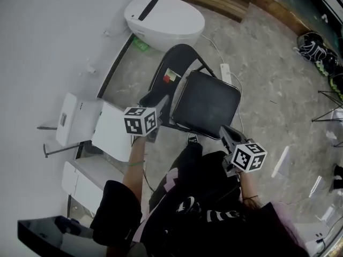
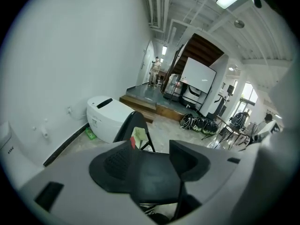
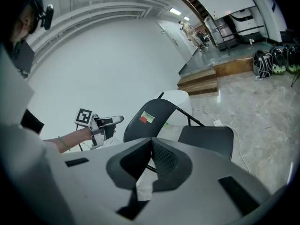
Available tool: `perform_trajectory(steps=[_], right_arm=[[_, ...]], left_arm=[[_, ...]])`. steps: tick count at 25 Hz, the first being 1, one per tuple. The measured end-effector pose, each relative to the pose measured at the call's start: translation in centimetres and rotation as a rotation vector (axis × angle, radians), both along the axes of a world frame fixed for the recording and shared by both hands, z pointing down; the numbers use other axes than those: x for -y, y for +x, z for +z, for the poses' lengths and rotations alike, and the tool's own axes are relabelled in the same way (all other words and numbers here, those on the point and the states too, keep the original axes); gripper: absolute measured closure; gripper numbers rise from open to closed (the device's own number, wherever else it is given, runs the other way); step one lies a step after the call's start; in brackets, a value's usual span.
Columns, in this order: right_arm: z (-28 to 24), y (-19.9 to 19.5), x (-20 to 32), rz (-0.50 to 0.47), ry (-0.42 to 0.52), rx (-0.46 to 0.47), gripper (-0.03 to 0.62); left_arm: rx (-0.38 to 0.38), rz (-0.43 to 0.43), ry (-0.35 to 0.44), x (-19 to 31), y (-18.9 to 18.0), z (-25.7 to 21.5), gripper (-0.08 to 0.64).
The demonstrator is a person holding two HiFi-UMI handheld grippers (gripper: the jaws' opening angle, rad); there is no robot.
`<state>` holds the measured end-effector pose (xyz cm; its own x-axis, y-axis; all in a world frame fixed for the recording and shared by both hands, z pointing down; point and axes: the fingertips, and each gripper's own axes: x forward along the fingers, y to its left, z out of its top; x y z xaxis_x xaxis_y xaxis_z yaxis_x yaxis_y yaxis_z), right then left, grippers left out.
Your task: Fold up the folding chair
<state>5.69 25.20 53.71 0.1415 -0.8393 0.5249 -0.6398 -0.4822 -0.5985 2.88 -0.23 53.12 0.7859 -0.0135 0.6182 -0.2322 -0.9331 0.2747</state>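
Left tongs (image 2: 150,161), released and empty, hover just beside the left edge of the seat (image 3: 206,137). Right tongs (image 3: 151,159), clenched on nothing, hang near the seat's front right corner. The folding chair (image 1: 206,105) stands unfolded on the floor (image 1: 268,84), directly ahead of both tongs. Its front edge faces the person and its backrest (image 3: 157,109) rises at the far end, toward the white toilet (image 1: 163,20). Its front-to-back axis runs away from the person, and the left tongs appear nearer the backrest.

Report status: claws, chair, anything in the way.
Left claw open, empty. Right claw shut, empty. Folding chair unfolded, not gripped. Power strip and cord on floor beside it.
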Motion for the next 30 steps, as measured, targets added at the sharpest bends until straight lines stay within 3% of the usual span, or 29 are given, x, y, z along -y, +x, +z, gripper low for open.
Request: perform_trajectory(steps=[7,11,15,20,30], right_arm=[[5.1,0.5,-2.6,0.066,-0.07,0.069,0.578],[8.3,0.9,-2.8,0.02,-0.056,0.103,0.575],[13.5,2.6,-3.2,0.024,-0.037,0.165,0.461],[21.7,6.3,-4.7,0.04,-0.111,0.156,0.407],[33.3,11.8,-9.1,0.067,-0.223,0.156,0.304]], left_arm=[[0.096,0.012,0.038,6.7,2.2,4.2,0.324],[0.158,0.044,-0.027,7.6,3.7,7.7,0.324],[0.144,0.041,-0.111,7.5,3.8,10.1,0.325],[0.098,0.088,-0.096,7.3,4.3,9.5,0.411],[0.157,0.063,-0.044,7.4,5.1,10.4,0.42]])
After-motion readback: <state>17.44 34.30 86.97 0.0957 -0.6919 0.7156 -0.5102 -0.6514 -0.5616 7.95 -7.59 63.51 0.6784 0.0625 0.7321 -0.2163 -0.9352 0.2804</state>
